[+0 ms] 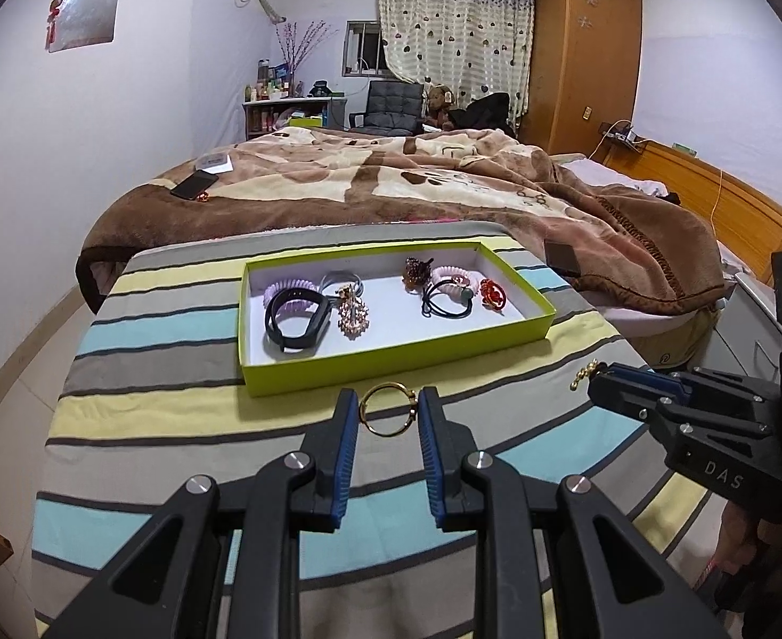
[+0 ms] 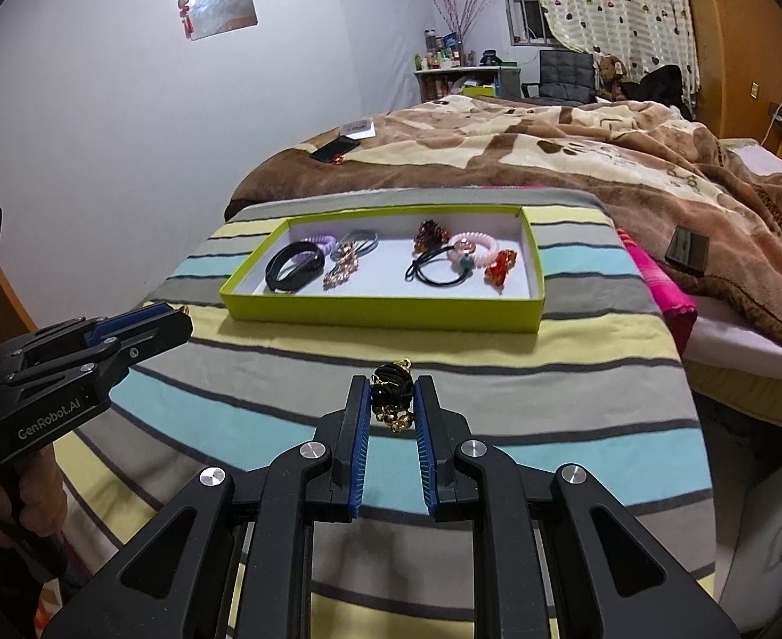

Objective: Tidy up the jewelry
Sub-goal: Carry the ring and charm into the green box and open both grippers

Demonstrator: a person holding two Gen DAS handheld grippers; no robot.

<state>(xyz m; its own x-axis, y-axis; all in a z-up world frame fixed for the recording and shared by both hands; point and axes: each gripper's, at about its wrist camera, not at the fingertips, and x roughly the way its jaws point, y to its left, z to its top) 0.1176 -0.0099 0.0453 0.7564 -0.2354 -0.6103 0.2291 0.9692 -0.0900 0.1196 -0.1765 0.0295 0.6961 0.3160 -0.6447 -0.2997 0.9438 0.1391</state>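
My left gripper (image 1: 388,409) is shut on a gold ring-shaped bangle (image 1: 387,408), held between its blue pads just above the striped cloth. My right gripper (image 2: 389,398) is shut on a black hair tie with gold charms (image 2: 391,394); from the left wrist view its charms (image 1: 584,375) dangle at the right gripper's tip (image 1: 612,381). Ahead lies a shallow green box (image 1: 391,367) with a white floor. It holds a black wristband (image 1: 295,319), a purple coil tie (image 1: 287,287), a gold brooch (image 1: 352,311), black ties (image 1: 444,301) and a red clip (image 1: 492,293).
The striped cloth (image 1: 178,410) covers a small table set against a bed with a brown blanket (image 1: 391,181). A phone (image 1: 195,185) and a card lie on the bed. A dark square object (image 2: 686,250) rests on the blanket to the right. A pink cloth (image 2: 657,277) lies at the table's right edge.
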